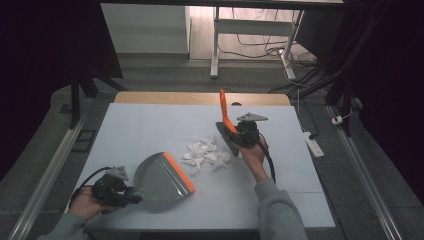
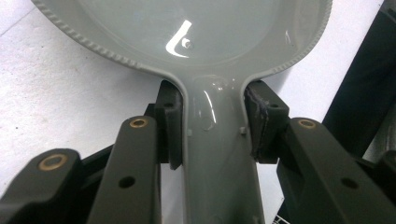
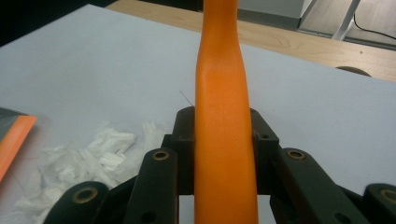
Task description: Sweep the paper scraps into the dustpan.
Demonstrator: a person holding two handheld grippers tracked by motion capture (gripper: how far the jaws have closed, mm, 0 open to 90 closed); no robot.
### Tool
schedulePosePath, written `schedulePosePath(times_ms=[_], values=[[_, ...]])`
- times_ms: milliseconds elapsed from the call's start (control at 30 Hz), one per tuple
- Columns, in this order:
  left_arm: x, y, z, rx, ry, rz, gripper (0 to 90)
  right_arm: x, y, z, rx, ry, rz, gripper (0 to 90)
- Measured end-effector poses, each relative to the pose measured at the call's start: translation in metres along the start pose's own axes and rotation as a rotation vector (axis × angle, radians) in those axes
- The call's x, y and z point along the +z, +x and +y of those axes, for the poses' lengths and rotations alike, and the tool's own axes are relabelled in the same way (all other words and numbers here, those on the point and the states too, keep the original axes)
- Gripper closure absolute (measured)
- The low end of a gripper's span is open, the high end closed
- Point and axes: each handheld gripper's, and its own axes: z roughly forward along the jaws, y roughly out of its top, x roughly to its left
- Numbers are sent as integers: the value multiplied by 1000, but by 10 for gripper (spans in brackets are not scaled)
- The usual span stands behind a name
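- Centrally, the paper scraps (image 1: pixel 206 153) lie between dustpan (image 1: pixel 162 176) and brush (image 1: pixel 227 125).
- Left gripper (image 1: pixel 131 193) pinches the dustpan handle, lower left.
- Right gripper (image 1: pixel 239 135) clamps the brush, just right of the scraps, nearer.

Dim room, grey floor (image 1: pixel 165 75). Pale sheet covers the desk (image 1: pixel 150 125), wood edge at the far side. Beyond it a white frame (image 1: pixel 215 45), cables (image 1: pixel 260 50) loose, power strip (image 1: pixel 313 144) at right.
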Motion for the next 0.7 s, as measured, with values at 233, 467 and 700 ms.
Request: schedulePosePath(times_ms=[233, 467, 700], values=[[6, 1, 3, -6, 8, -5, 612, 11, 2, 1, -13, 30, -9, 702], [9, 2, 5, -1, 7, -20, 612, 21, 5, 5, -21, 59, -14, 702], [13, 3, 8, -4, 3, -30, 612, 31, 12, 9, -33, 96, -13, 702]])
